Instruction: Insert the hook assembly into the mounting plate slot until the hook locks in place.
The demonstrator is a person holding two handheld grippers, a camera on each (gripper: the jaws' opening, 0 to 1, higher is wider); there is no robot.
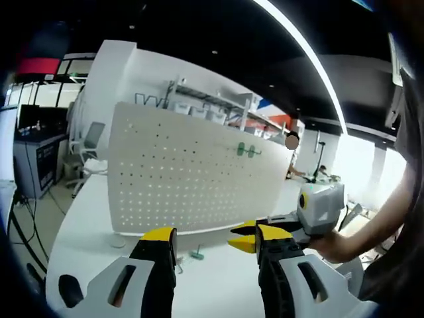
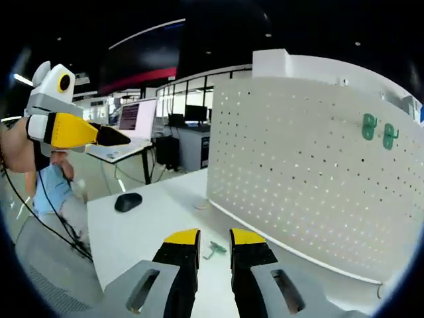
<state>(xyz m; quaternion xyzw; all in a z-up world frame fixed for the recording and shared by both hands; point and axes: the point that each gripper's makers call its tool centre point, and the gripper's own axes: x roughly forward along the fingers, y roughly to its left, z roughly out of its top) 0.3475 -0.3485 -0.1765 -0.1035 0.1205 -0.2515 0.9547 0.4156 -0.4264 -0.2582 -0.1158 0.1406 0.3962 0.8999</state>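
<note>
Two green hooks [image 1: 248,150] already hang side by side high on the white perforated mounting plate [image 1: 192,179] that stands upright on the white table [image 1: 79,232] ahead of both my grippers. In the right gripper view the same pair of hooks [image 2: 379,130] sits up and to the right of my fingers, near the plate's [image 2: 311,165] upper edge.

My left gripper [image 1: 209,240] has its yellow-tipped fingers [image 1: 159,237] spread wide with nothing between them. Just beyond the gap, lying flat on the table near the plate's foot, is a small green hook assembly [image 1: 197,253]. To the right of my left fingers my right gripper [image 1: 248,238] comes in, my hand [image 1: 334,246] wrapped round its grey body.

My right gripper [image 2: 214,240] holds its yellow-tipped fingers [image 2: 182,240] a narrow gap apart, gripping nothing. The green hook assembly [image 2: 214,250] lies on the table [image 2: 146,225] right at that gap, just past the tips; whether the tips touch it I cannot tell. Further off to the left of these fingers rests a black computer mouse [image 2: 128,201], and a small round white disc [image 2: 201,205] sits by the plate's near corner. High on the left, my left gripper [image 2: 99,134] hovers well above the table.
</note>
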